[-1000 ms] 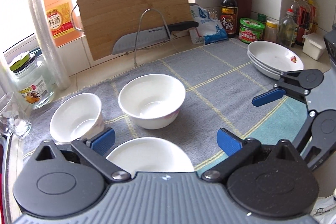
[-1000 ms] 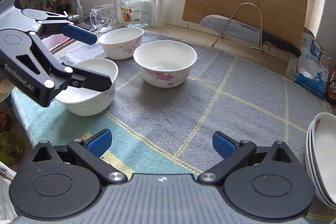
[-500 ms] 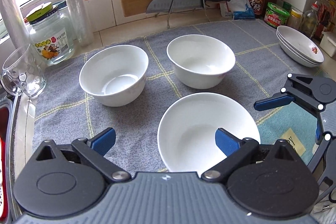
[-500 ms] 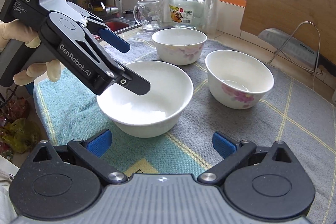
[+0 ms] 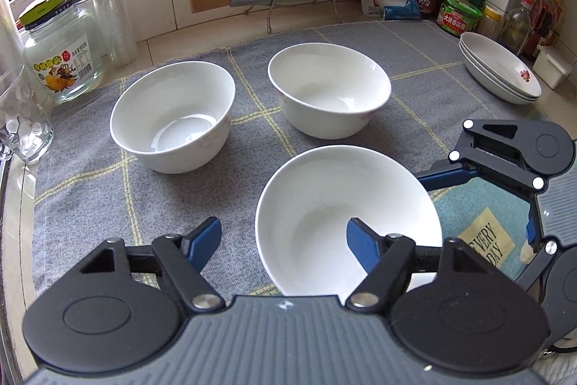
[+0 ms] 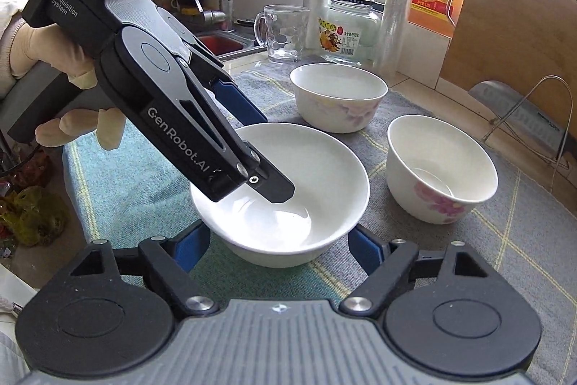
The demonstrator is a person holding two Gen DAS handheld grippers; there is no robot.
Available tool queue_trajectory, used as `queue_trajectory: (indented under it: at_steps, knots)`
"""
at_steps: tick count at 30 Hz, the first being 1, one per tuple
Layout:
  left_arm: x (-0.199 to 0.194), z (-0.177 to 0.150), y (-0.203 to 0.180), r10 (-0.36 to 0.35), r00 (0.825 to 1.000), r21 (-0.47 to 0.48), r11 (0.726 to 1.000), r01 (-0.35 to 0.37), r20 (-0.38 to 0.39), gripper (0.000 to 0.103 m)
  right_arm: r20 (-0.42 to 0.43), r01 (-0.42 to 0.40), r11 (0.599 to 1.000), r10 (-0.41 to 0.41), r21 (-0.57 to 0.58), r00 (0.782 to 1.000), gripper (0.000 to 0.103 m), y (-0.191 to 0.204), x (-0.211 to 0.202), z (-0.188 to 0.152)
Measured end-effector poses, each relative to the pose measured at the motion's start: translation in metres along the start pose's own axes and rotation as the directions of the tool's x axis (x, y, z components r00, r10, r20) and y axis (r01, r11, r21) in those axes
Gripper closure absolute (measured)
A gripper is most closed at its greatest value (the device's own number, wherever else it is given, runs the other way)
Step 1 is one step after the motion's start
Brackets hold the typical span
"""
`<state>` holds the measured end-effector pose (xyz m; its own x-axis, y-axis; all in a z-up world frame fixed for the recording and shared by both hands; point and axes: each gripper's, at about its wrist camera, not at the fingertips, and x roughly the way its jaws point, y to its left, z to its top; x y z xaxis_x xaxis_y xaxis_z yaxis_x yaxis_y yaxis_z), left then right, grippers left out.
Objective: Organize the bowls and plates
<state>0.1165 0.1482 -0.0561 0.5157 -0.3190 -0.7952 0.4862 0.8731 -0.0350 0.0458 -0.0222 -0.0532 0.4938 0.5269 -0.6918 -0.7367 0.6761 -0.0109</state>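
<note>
Bowl nearest us (image 5: 346, 215) sits on the grey cloth (image 5: 90, 190), its left rim between our wide-open left gripper (image 5: 285, 240) fingers; right gripper (image 6: 277, 246), also wide, faces its side.

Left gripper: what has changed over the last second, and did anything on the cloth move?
The left gripper came in over the nearest bowl, one finger now inside its rim, jaws open. The right gripper closed in too. Nothing is gripped. The other bowls and stacked plates stayed put.
</note>
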Motion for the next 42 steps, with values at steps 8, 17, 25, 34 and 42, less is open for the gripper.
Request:
queue_trajectory:
  at_steps: [8, 17, 25, 34, 42]
  knots:
    - [0.002, 0.001, -0.002, -0.041, 0.999, 0.009, 0.999, 0.041, -0.008, 0.04, -0.003, 0.002, 1.0, -0.002, -0.001, 1.0, 0.017, 0.0, 0.0, 0.001]
    - [0.003, 0.002, -0.001, -0.068, 0.998, 0.006, 0.998, 0.068, -0.01, 0.052, -0.005, 0.001, 1.0, -0.001, 0.002, 1.0, 0.017, 0.0, 0.0, 0.002]
    - [-0.001, 0.004, -0.006, -0.074, 0.997, 0.018, 0.997, 0.075, -0.008, 0.052, -0.013, -0.002, 1.0, 0.002, 0.001, 1.0, 0.017, -0.002, -0.006, 0.002]
    - [0.001, 0.016, -0.028, -0.116, 0.993, 0.053, 0.992, 0.115, 0.006, 0.052, -0.021, 0.014, 1.0, -0.014, 0.025, 1.0, 0.017, -0.018, -0.028, -0.003]
    - [0.015, 0.029, -0.06, -0.177, 0.984, 0.103, 0.979, 0.177, -0.003, 0.052, -0.048, 0.063, 0.997, -0.061, 0.053, 0.997, 0.017, -0.038, -0.055, -0.02]
